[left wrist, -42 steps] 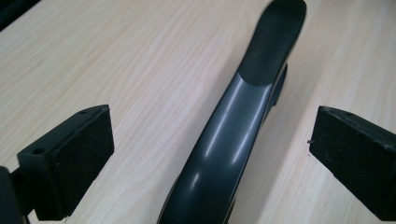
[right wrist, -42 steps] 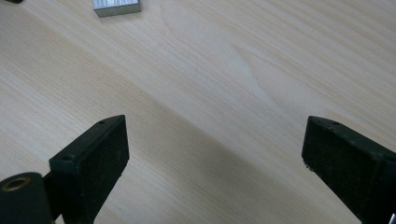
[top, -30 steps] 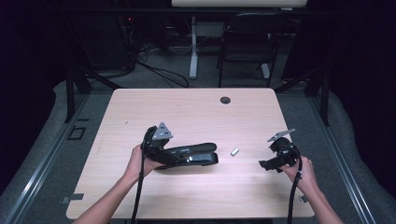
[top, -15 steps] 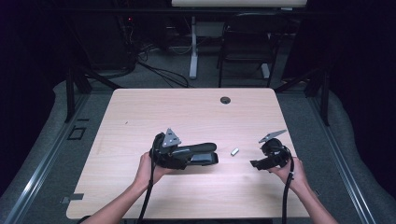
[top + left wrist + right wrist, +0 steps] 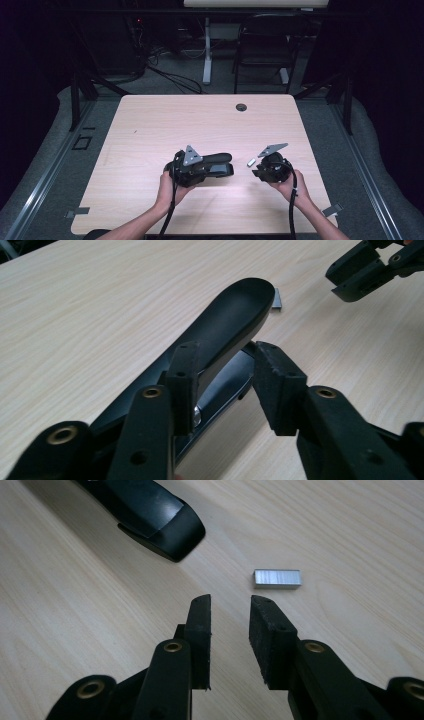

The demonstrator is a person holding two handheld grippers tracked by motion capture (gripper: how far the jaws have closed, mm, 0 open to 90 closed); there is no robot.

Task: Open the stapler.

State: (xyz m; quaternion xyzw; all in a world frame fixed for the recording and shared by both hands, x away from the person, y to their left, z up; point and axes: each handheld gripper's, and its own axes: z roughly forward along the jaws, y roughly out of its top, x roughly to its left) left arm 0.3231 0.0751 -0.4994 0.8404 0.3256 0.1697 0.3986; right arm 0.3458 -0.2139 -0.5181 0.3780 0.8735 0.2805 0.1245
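Over the last second both grippers closed in on the black stapler [image 5: 212, 166] — the left gripper [image 5: 225, 377] had been narrowing its jaws around the body, one pad touching and one just clear, while the right gripper [image 5: 230, 630], jaws closing yet empty, neared the staple strip [image 5: 277, 578] beside the stapler's nose — loading looked about to begin.

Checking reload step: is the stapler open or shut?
Open: the stapler's top arm lifts off its base, a gap showing; the staple strip lies loose on the table.

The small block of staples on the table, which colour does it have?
The staple block is shiny silver-grey metal with fine vertical lines. It shows best in the right gripper view.
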